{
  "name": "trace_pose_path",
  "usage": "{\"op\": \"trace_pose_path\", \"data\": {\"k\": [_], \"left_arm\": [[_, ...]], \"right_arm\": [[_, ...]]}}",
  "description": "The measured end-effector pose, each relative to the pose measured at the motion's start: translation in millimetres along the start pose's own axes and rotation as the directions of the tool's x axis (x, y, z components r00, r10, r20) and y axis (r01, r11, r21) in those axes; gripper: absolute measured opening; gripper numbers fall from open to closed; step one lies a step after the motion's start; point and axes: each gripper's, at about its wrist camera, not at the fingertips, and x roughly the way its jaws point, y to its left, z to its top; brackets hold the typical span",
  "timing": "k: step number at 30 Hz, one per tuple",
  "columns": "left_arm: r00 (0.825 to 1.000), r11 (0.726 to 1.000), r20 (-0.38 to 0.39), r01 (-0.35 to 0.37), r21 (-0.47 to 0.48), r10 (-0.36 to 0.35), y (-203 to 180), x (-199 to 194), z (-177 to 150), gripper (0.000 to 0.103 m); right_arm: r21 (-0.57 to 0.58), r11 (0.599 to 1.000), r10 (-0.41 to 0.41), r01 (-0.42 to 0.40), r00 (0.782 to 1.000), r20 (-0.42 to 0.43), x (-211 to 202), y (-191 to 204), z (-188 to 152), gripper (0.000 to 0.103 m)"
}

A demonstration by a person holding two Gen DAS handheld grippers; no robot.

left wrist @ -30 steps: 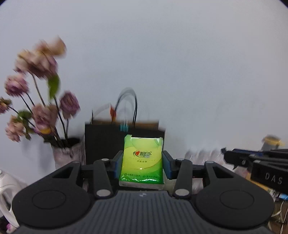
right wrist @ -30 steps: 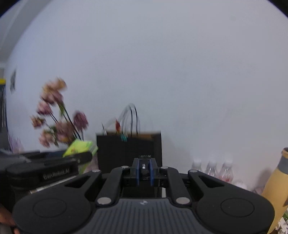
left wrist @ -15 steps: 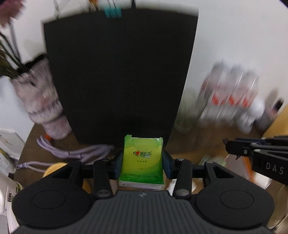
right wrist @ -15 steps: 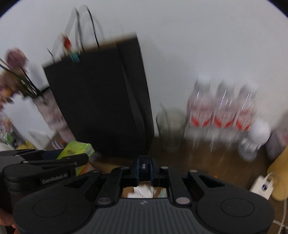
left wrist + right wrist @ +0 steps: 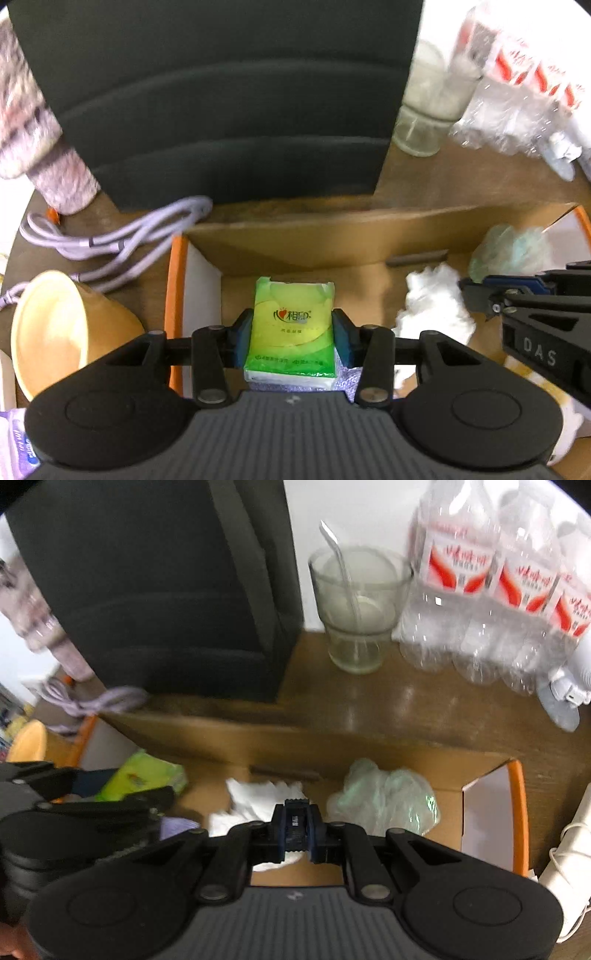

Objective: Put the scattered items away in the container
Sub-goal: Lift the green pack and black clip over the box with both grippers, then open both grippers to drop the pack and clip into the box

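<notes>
My left gripper (image 5: 293, 328) is shut on a green tissue pack (image 5: 291, 328) and holds it over the left part of an open cardboard box (image 5: 332, 236) with orange-edged flaps. The pack also shows in the right wrist view (image 5: 144, 779). Inside the box lie crumpled white tissue (image 5: 436, 302) and a crumpled pale green plastic bag (image 5: 513, 251), also seen in the right wrist view (image 5: 388, 797). My right gripper (image 5: 295, 823) is shut with nothing between its fingers, above the white tissue (image 5: 255, 797) in the box (image 5: 487, 812).
A black paper bag (image 5: 221, 92) stands behind the box. A glass cup (image 5: 358, 609) and water bottles (image 5: 498, 590) stand at the back right. A purple cable (image 5: 110, 236), a yellow cup (image 5: 48, 332) and a vase (image 5: 44, 147) are on the left.
Both grippers have tilted down and dropped from facing the wall to hovering over the open box. The left gripper still holds the tissue pack.
</notes>
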Motion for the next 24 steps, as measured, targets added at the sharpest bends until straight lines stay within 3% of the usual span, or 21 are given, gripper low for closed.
{"op": "trace_pose_path", "data": {"k": [2,9,11,13,22,24], "left_arm": [[1.0,0.999,0.01,-0.029,0.033,0.029,-5,0,-2,0.046],[0.999,1.0,-0.034,-0.013,0.027,0.014,-10,1,-3,0.047],[0.999,0.999,-0.037,-0.014,0.036,0.015,-12,-6,-5,0.049],[0.999,0.999,-0.039,-0.008,0.033,0.009,-11,-16,-6,0.059],[0.998,0.999,0.039,-0.042,-0.012,0.043,-3,-99,-6,0.1],[0.996,0.999,0.072,-0.049,-0.011,0.05,-2,-117,-8,0.103]], "right_arm": [[0.003,1.0,-0.015,0.015,0.999,-0.034,9,1,-1,0.01],[0.044,0.998,-0.041,0.046,0.994,-0.104,16,0,-6,0.016],[0.063,0.998,-0.024,0.031,0.994,-0.106,7,-2,-6,0.041],[0.066,0.998,-0.007,0.014,0.996,-0.094,-8,-2,-6,0.053],[0.06,0.998,-0.03,0.03,1.0,0.002,-99,5,-8,0.059],[0.059,0.998,-0.035,0.034,0.999,0.025,-112,4,-10,0.061]]}}
